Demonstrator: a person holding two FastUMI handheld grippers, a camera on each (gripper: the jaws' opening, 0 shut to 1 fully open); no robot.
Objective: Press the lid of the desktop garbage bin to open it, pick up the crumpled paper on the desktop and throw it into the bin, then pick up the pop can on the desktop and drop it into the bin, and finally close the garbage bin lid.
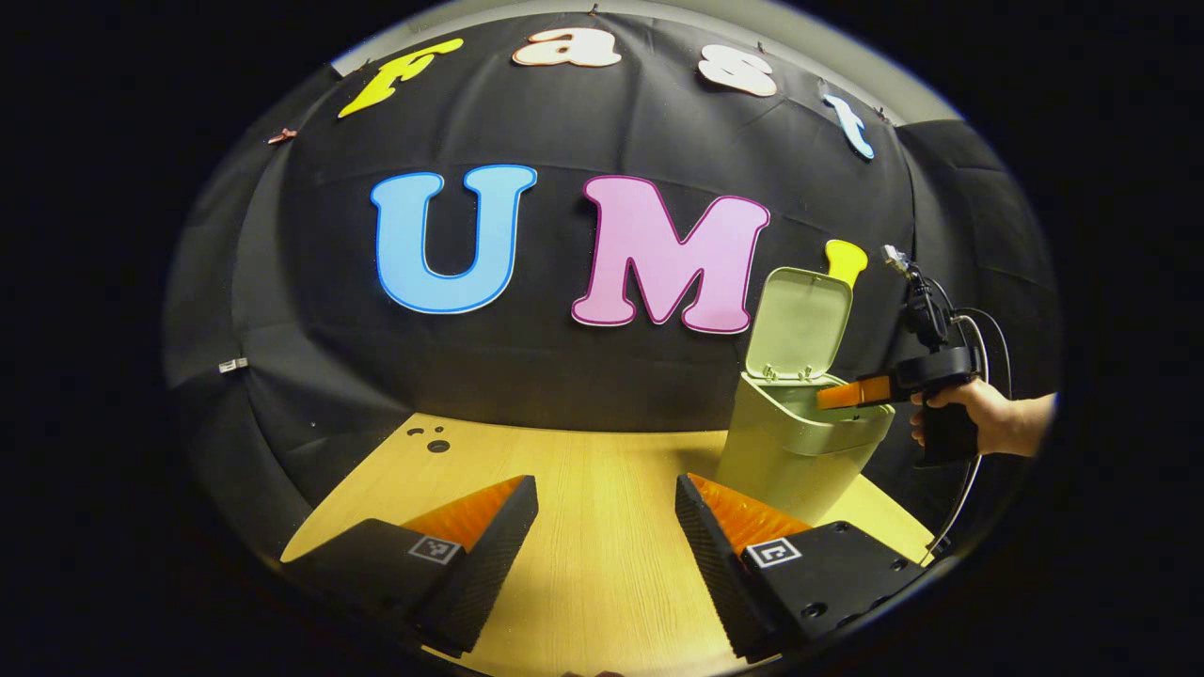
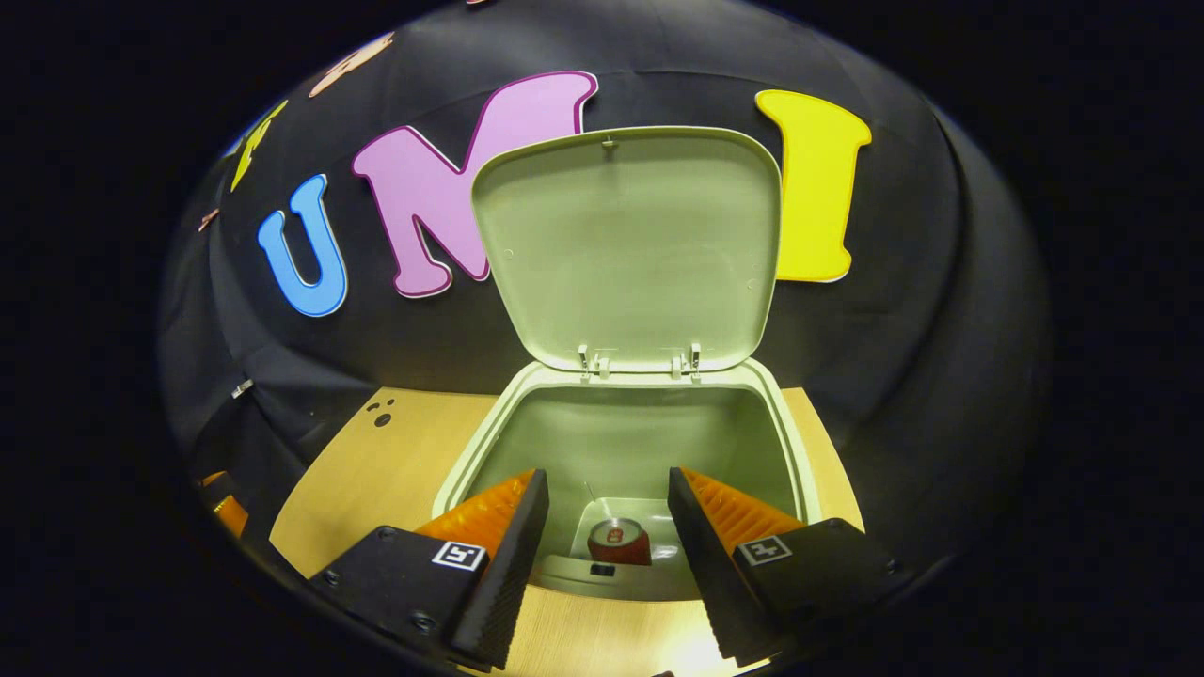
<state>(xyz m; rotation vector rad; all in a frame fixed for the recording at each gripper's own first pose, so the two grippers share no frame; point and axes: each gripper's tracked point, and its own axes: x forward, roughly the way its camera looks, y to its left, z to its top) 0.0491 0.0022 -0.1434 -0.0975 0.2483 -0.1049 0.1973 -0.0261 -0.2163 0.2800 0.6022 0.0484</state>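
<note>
Pale green plastic bin (image 2: 621,442) sits lid-up; the red pop can (image 2: 618,543) lies at its bottom. Right gripper (image 2: 607,527) hangs over its rim, spread wide, holding nothing; left gripper (image 1: 607,536), beside the bin, same.

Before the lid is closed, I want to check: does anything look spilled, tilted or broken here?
Nothing stands out. The bin stands upright on the table, its lid raised, and the can lies inside at the bottom.
</note>
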